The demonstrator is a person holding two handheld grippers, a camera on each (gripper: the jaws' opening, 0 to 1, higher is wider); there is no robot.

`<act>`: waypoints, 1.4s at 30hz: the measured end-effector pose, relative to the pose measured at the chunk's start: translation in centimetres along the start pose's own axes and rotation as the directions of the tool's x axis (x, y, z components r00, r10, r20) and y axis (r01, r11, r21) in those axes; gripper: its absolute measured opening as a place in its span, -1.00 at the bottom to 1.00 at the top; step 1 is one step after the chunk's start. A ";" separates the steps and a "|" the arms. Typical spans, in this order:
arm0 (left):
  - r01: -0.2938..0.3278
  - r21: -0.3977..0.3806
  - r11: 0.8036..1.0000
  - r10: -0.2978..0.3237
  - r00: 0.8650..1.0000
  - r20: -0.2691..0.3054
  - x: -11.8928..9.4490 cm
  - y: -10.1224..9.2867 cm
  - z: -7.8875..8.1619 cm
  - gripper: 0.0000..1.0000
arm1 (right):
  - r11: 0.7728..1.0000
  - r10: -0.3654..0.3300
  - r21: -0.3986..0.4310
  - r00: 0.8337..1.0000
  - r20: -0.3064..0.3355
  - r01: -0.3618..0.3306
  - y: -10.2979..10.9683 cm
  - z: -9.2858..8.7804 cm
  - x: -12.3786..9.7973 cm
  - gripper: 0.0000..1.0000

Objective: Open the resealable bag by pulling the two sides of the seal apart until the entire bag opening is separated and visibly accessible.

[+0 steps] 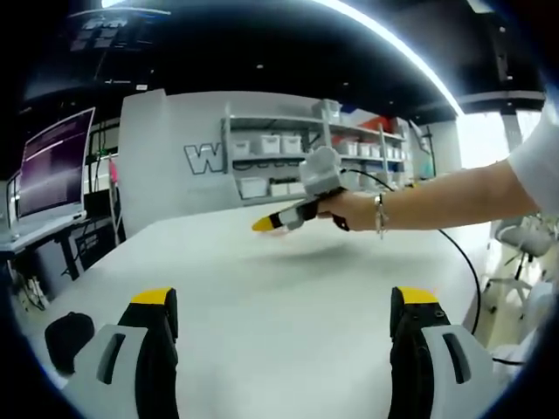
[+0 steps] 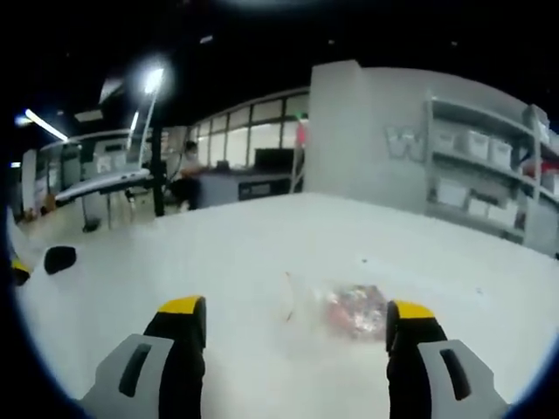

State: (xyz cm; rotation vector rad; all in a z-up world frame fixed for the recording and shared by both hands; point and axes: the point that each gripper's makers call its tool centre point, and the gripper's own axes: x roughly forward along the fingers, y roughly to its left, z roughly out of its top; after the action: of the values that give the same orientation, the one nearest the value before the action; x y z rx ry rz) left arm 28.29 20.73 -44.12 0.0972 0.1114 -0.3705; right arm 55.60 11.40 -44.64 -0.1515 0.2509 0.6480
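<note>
Left gripper (image 1: 284, 327): jaws wide apart, empty, hanging over bare bench (image 1: 288, 288).
Right gripper (image 2: 297, 327): jaws spread, holding nothing, aimed at the bag, likely lining up a grasp.
Bag (image 2: 336, 310): clear, blurred, reddish contents, flat mid-bench; seal state unclear.

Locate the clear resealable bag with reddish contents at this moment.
In the right gripper view, the clear resealable bag lies flat on the white table, just ahead of the open right gripper, nearer its right-hand jaw.
</note>
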 end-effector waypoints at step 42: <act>-0.003 0.004 1.000 0.002 1.000 0.007 -0.4 -0.6 0.3 0.99 | 0.995 -0.010 0.099 0.999 0.052 0.004 -0.9 -1.1 -3.7 0.55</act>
State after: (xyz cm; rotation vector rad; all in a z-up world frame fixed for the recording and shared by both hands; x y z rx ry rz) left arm 27.73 20.31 -43.81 0.1001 0.1037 -0.3685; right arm 53.13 8.32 -44.57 -0.0400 0.2319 0.6303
